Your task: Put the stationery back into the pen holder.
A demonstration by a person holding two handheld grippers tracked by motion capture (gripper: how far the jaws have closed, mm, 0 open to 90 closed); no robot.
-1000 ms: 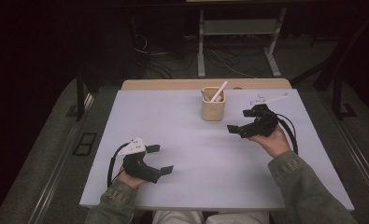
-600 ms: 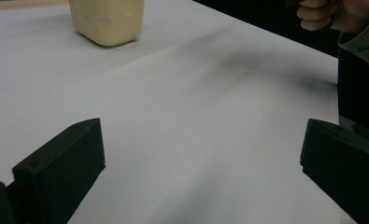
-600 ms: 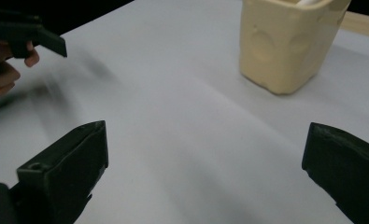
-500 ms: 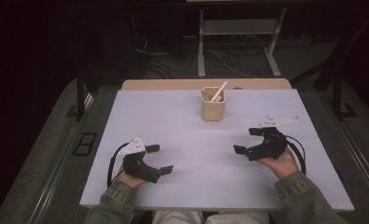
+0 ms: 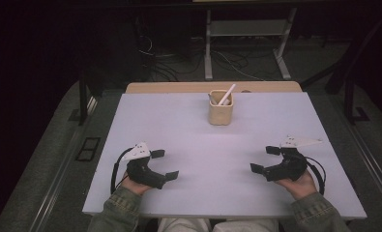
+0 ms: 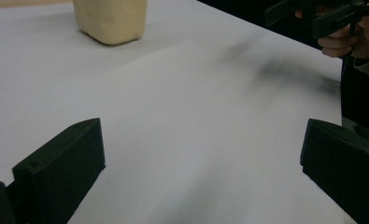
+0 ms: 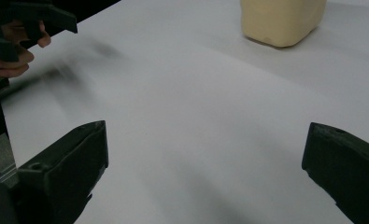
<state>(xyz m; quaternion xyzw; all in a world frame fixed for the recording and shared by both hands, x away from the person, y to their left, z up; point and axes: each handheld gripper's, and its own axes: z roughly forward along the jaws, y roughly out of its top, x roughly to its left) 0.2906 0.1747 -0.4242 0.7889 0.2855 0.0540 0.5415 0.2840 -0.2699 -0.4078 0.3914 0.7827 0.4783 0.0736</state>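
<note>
The pen holder (image 5: 221, 110), a small cream-coloured cup with a white pen (image 5: 226, 94) leaning out of its top toward the right, stands on the white table (image 5: 188, 125) close to the middle of the far edge, well apart from both tools. The left gripper (image 5: 165, 164) rests near the near-left corner and the right gripper (image 5: 264, 159) near the near-right corner; each has its jaws spread wide with nothing between them, as the left gripper view and the right gripper view both confirm, with bare tabletop between the black jaws and the holder's base (image 6: 110, 21) (image 7: 282, 19) far ahead. With both hands parked at the near edge and the pen seated, the work looks either finished or between steps. If the pen is to be taken out, the right gripper seems better placed, since the pen tilts that way: come in from above, pinch the exposed upper shaft, and lift along its lean so the light holder does not tip or slide.
</note>
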